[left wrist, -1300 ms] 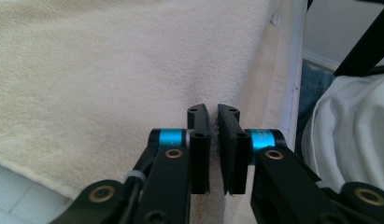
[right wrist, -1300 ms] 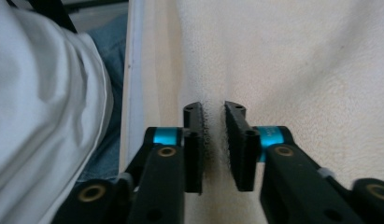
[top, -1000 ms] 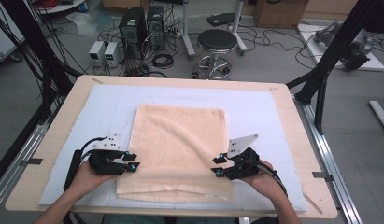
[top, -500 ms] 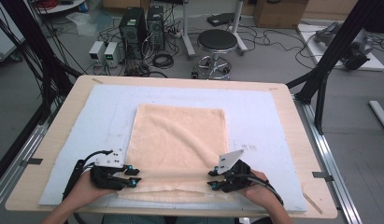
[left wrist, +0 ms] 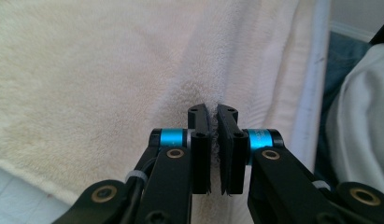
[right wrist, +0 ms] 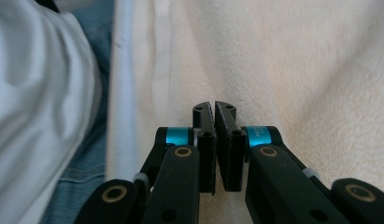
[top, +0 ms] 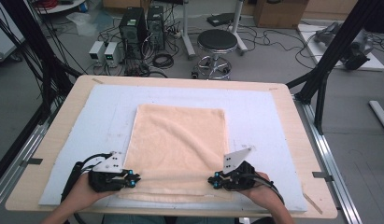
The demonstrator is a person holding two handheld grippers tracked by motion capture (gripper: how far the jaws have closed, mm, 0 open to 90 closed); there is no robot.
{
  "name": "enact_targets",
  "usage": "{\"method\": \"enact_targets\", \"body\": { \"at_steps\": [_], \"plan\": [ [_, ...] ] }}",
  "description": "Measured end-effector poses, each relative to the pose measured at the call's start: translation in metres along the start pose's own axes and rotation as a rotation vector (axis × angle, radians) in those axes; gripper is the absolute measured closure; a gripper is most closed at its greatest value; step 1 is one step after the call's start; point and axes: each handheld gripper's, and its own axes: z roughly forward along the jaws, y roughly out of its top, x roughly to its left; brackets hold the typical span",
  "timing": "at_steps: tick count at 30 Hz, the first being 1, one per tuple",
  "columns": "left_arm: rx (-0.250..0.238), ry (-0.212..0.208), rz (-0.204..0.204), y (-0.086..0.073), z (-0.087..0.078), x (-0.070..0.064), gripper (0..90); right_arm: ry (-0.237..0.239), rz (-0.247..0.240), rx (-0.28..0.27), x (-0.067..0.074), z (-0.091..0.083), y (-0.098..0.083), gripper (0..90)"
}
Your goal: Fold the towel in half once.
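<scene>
Towel (top: 178, 149) edges are clenched by left hand-held gripper (top: 133, 178) and right hand-held gripper (top: 213, 179); thin pinches could be lost on lifting.

Place: robotics lab — a recording rig.
Floor: bare grey floor (top: 40, 88), strewn with loose cables (top: 273, 39).
Equipment: computer towers (top: 143, 23), bench power supplies (top: 104, 50), round stool (top: 217, 42).
Frame: black metal struts (top: 341, 42) around a wooden table (top: 54, 135) — white mat (top: 259, 112) on top.
</scene>
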Motion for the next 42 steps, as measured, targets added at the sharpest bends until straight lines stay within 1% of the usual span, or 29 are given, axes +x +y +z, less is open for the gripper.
{"method": "enact_targets", "body": {
  "at_steps": [1,2,3,4,5,6,7,9,10,12,14,15,16,17,18,19,20,24,25,26,27,28,29,32,34,37,40,41,42],
  "plan": [
    [-0.015,-0.014,-0.01,0.001,-0.004,-0.001,83.8,0.006,-0.003,-0.008,0.002,-0.003,0.001,87.4],
    [-0.016,-0.038,-0.012,0.001,-0.007,-0.002,83.5,0.021,-0.007,-0.018,0.004,-0.006,0.003,87.0],
    [-0.012,-0.05,-0.013,0.0,-0.007,-0.004,82.9,0.035,-0.017,-0.024,0.006,-0.008,0.004,86.4],
    [-0.003,-0.056,-0.021,-0.002,-0.007,-0.005,80.2,0.046,-0.014,-0.026,0.007,-0.008,0.004,83.6],
    [0.006,-0.06,-0.024,-0.003,-0.005,-0.005,72.9,0.062,-0.006,-0.021,0.007,-0.008,0.003,77.0],
    [0.006,-0.054,-0.026,-0.005,-0.003,-0.005,67.0,0.069,-0.005,-0.031,0.006,-0.007,0.002,74.2],
    [0.011,-0.054,-0.032,-0.007,-0.001,-0.005,65.8,0.061,-0.003,-0.033,0.006,-0.007,0.001,72.7],
    [0.016,-0.039,-0.046,-0.008,0.003,-0.002,60.5,0.028,0.003,-0.022,0.003,-0.005,0.0,68.3],
    [0.018,-0.024,-0.046,-0.007,0.005,0.0,57.5,0.016,0.014,-0.019,0.002,-0.004,-0.001,68.1],
    [0.019,0.017,-0.041,-0.006,0.007,0.005,56.2,-0.027,0.026,-0.007,-0.004,-0.002,-0.001,65.8],
    [0.006,0.066,-0.054,-0.004,0.01,0.013,54.7,-0.09,0.052,-0.005,-0.011,-0.003,-0.002,63.8],
    [0.001,0.08,-0.065,-0.003,0.01,0.016,54.2,-0.133,0.068,-0.002,-0.016,-0.005,-0.003,63.7],
    [-0.006,0.094,-0.075,-0.002,0.011,0.021,54.2,-0.157,0.083,-0.007,-0.02,-0.006,-0.004,63.0],
    [-0.021,0.115,-0.092,-0.001,0.011,0.026,54.2,-0.187,0.104,-0.013,-0.026,-0.008,-0.005,62.5],
    [-0.027,0.12,-0.099,-0.001,0.012,0.03,53.9,-0.217,0.127,-0.007,-0.035,-0.01,-0.006,60.8],
    [-0.033,0.133,-0.105,0.0,0.012,0.033,53.5,-0.243,0.135,-0.005,-0.04,-0.011,-0.006,59.8],
    [-0.029,0.165,-0.107,0.001,0.014,0.038,53.5,-0.279,0.146,-0.006,-0.046,-0.012,-0.007,59.8],
    [-0.043,0.223,-0.124,0.004,0.02,0.05,53.5,-0.343,0.189,0.005,-0.075,-0.009,-0.01,60.3],
    [-0.042,0.235,-0.13,0.005,0.023,0.054,53.6,-0.347,0.203,0.0,-0.081,-0.008,-0.011,60.3],
    [-0.041,0.237,-0.133,0.005,0.025,0.056,53.9,-0.353,0.215,-0.004,-0.089,-0.006,-0.012,60.5],
    [-0.03,0.238,-0.126,0.006,0.029,0.058,55.1,-0.35,0.227,-0.01,-0.093,-0.005,-0.013,60.6],
    [-0.027,0.241,-0.131,0.007,0.032,0.059,55.7,-0.345,0.248,-0.016,-0.099,-0.002,-0.013,61.7],
    [-0.018,0.233,-0.135,0.007,0.036,0.061,55.7,-0.345,0.257,-0.01,-0.102,-0.001,-0.014,64.2],
    [0.021,0.228,-0.139,0.005,0.043,0.062,55.6,-0.333,0.279,0.038,-0.111,0.007,-0.018,77.9],
    [0.025,0.22,-0.14,0.004,0.043,0.063,54.9,-0.308,0.299,0.026,-0.113,0.006,-0.02,86.6],
    [0.025,0.216,-0.143,0.004,0.043,0.064,54.9,-0.317,0.288,0.03,-0.111,0.001,-0.018,87.2],
    [0.025,0.217,-0.139,0.004,0.044,0.064,54.7,-0.34,0.295,-0.005,-0.108,-0.01,-0.017,87.0],
    [0.025,0.215,-0.145,0.003,0.044,0.064,54.5,-0.339,0.304,0.004,-0.109,-0.011,-0.018,86.2],
    [0.025,0.215,-0.146,0.003,0.044,0.064,54.3,-0.348,0.301,0.029,-0.111,-0.008,-0.019,85.3]
  ]
}}
